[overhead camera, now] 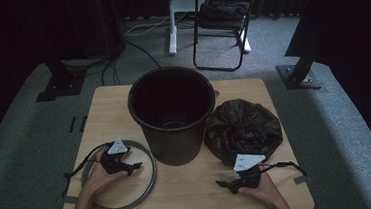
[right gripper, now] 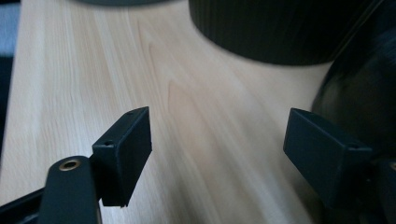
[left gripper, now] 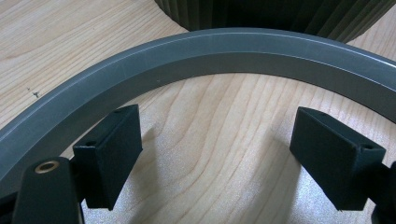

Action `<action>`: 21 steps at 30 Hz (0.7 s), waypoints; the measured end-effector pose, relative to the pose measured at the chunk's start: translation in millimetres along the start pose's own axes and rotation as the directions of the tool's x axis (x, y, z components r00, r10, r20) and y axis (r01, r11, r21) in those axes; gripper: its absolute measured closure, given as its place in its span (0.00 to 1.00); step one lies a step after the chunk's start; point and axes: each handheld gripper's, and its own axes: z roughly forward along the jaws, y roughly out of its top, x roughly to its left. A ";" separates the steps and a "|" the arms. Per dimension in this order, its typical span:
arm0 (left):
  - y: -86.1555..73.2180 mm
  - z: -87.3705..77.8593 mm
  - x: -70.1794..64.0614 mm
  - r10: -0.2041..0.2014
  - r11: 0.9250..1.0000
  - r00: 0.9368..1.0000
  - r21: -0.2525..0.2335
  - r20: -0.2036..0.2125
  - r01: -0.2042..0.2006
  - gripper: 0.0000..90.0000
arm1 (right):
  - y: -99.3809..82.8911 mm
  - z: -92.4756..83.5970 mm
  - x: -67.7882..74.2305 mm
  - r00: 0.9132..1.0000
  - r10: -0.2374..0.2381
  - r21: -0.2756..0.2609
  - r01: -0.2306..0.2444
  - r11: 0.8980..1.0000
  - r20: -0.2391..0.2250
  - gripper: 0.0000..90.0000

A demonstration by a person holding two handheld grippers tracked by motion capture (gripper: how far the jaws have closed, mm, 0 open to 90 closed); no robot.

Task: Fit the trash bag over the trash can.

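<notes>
Table stock: black bin (overhead camera: 173, 113) at centre; grey ring (overhead camera: 149, 180) flat to its left; tied black bag (overhead camera: 243, 126) to its right. Left gripper (overhead camera: 137, 165) gapes inside the ring, right gripper (overhead camera: 221, 184) gapes empty before the bag. Step likely between grips; next, clamp ring or bag.

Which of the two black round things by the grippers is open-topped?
The ribbed bin at table centre; the bag to its right is tied shut.

Both forearms rest low, left hand-held gripper (overhead camera: 137, 165) and right hand-held gripper (overhead camera: 221, 184) each with jaws spread, nothing between them.
</notes>
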 end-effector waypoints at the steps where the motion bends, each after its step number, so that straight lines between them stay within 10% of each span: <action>1: 0.0 0.0 0.0 0.000 1.000 1.000 0.000 0.000 0.000 0.19 | 2.0 -3.3 -0.6 1.000 -0.001 -0.019 0.001 1.000 0.007 0.25; 21: 0.2 0.2 -0.8 -0.007 1.000 1.000 0.000 -0.006 0.007 0.19 | 29.9 -42.8 -15.7 0.987 0.032 -0.114 -0.014 0.993 0.158 0.14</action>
